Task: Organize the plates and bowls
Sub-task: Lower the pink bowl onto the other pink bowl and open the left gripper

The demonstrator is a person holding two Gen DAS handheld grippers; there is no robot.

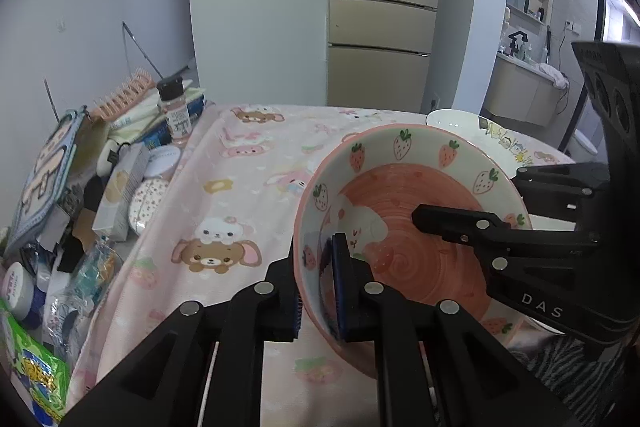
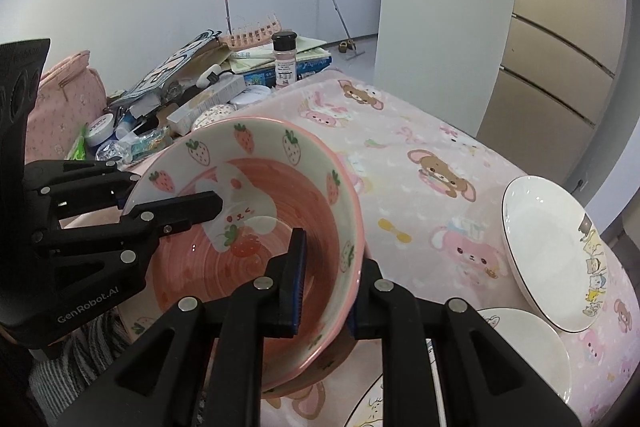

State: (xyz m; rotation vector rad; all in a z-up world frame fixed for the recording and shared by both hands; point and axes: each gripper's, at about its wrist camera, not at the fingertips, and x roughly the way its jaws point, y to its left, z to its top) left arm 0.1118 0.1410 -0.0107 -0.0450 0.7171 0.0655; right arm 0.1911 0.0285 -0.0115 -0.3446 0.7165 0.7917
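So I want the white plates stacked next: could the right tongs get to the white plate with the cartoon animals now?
Probably not yet: the right tongs are shut on the strawberry bowl's rim. The white plate lies unobstructed on the pink cloth.

My left wrist cam looks along its fingers, close over the pink strawberry-print ceramic bowl (image 1: pixel 404 227), facing the beige fridge (image 1: pixel 380 39). My right wrist cam views the same bowl (image 2: pixel 256 227) from the opposite rim, close. Both share the bowl, pink cartoon-print tablecloth (image 1: pixel 240 187) and clutter pile (image 2: pixel 192 95).
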